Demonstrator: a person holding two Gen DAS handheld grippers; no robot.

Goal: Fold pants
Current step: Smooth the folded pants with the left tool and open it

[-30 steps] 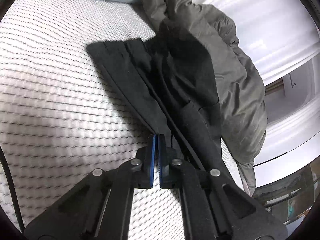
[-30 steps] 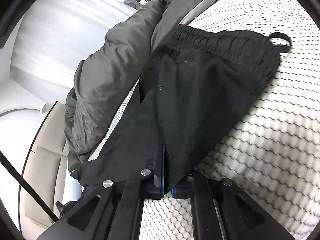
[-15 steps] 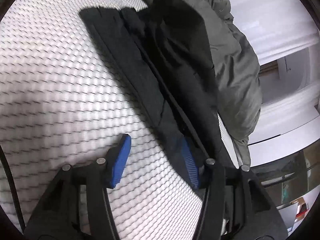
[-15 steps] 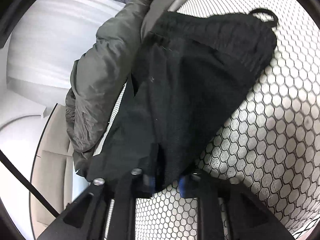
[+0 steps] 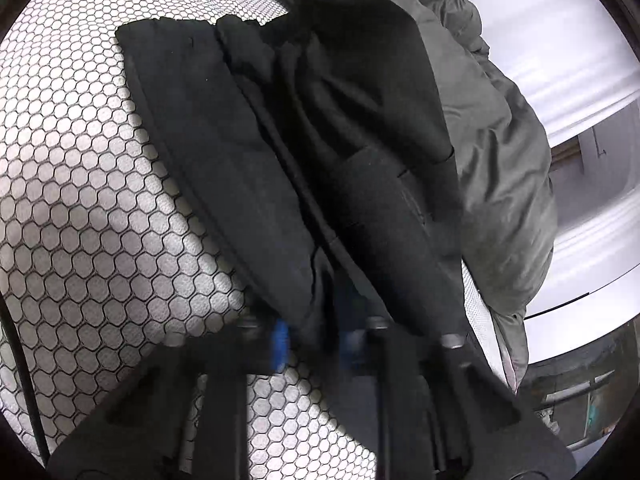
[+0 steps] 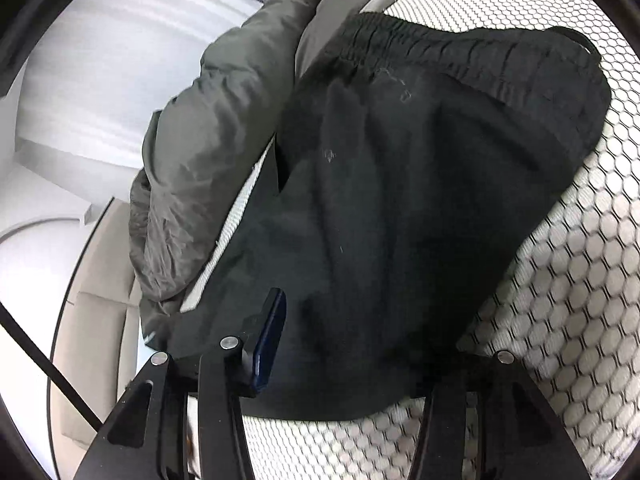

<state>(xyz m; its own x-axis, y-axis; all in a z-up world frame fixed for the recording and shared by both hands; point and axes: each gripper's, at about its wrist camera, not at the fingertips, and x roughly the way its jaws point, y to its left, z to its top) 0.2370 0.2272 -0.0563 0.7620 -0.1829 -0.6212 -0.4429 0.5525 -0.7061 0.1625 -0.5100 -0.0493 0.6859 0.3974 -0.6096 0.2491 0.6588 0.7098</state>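
Pants (image 5: 256,168) lie on the honeycomb-patterned mattress (image 5: 80,200), black, legs stacked lengthwise and running away from the left wrist camera toward the cuffs. From the right wrist view the elastic waistband (image 6: 460,46) sits at the far end, with the seat of the garment spread across the mesh surface. A grey duvet (image 6: 224,128) is bunched along the far edge of the pants, touching them.

Change since one second ago: both grippers then pinched the cloth with fingers together. Half a second ago the left gripper stood spread wide beside the leg edge. Now the left gripper (image 5: 316,340) has drawn narrower again, its blue pads (image 5: 280,342) either side of the near leg edge; the picture is motion-blurred here, so whether it has actually clamped the fabric cannot be told. The right gripper (image 6: 360,364) has gone the other way: its fingers are now spread wide, the left-hand blue pad (image 6: 270,344) lying on the cloth and the opposite finger mostly hidden beneath the fabric's near edge. It grips nothing.

Assessment: the lengthwise fold appears laid and the right hand has let go of it. The left hand seems to be re-taking the leg end, probably for the crosswise fold toward the waistband. Risk noted: the duvet could snag the far edge.
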